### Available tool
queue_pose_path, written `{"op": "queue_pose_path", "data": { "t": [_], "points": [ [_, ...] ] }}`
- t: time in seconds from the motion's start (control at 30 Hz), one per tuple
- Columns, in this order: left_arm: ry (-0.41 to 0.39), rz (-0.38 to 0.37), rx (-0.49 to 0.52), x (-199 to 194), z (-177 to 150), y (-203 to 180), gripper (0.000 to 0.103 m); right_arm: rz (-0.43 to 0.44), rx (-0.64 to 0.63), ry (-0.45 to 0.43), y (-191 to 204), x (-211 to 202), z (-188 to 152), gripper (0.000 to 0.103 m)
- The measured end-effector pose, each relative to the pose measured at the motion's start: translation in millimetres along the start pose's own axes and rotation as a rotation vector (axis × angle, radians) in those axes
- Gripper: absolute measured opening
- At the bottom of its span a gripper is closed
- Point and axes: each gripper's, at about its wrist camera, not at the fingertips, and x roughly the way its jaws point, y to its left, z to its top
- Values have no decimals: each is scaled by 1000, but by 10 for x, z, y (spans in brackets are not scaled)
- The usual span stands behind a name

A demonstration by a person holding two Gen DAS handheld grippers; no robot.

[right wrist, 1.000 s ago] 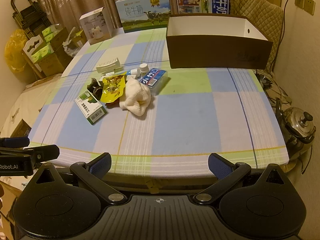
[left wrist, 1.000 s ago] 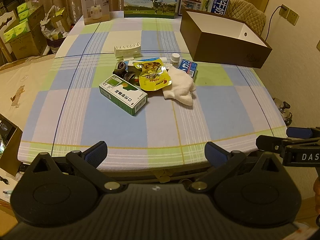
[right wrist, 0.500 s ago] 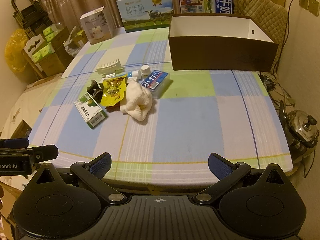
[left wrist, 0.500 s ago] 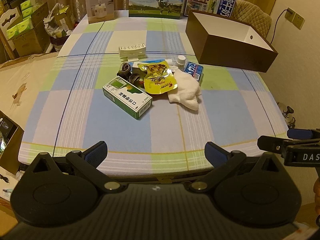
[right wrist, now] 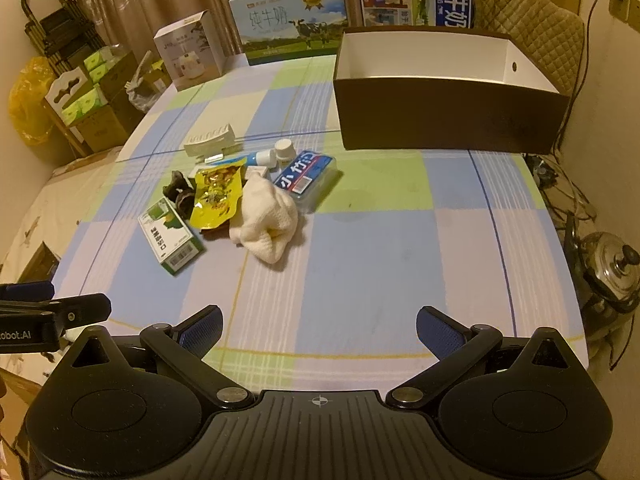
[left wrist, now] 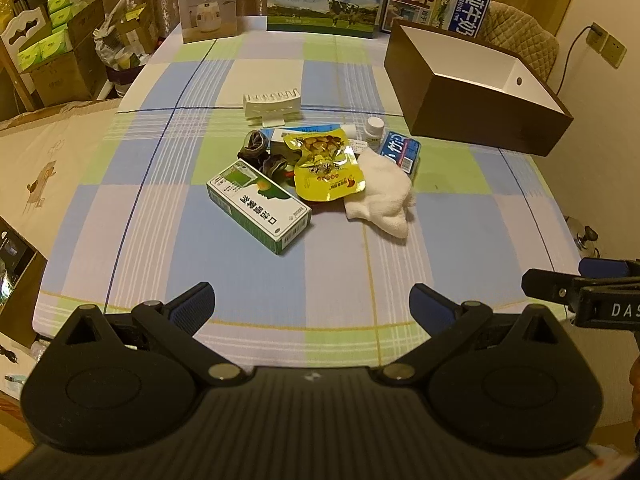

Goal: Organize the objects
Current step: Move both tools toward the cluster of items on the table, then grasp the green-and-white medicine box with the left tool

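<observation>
1. Both grippers, the left gripper [left wrist: 312, 304] and the right gripper [right wrist: 319, 326], hung wide open and empty over the near bench [left wrist: 460, 240] edge.
2. Nothing sat in the brown box [right wrist: 448, 120] at far right; the clutter lay mid-bench.
3. Judged next: reach the green carton [left wrist: 260, 206], nearest, with the jaws kept wide.

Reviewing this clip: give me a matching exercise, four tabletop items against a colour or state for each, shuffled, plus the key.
Items:
1. snack pouch
2. towel
3. storage box
4. medicine carton

Descriptions:
A. white, crumpled beside the pile
B. green and white, lying flat nearest the tools
C. yellow, resting on top of other items
D. brown outside, white inside, nothing visible in it

Pairs: 1-C, 2-A, 3-D, 4-B
</observation>
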Motion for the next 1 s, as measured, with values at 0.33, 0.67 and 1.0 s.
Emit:
{"op": "queue_pose_path", "data": {
  "t": [0.33,0.67,1.0],
  "points": [
    [5,30,-36,154,212,-1,102,19,-24,14,-123,204,272,101],
    [38,86,-110,475,400,71,102,27,-35,36,-365,466,569,101],
    [49,164,-229,912,554,250,102,29,-27,54,-689,701,842,101]
  ]
}}
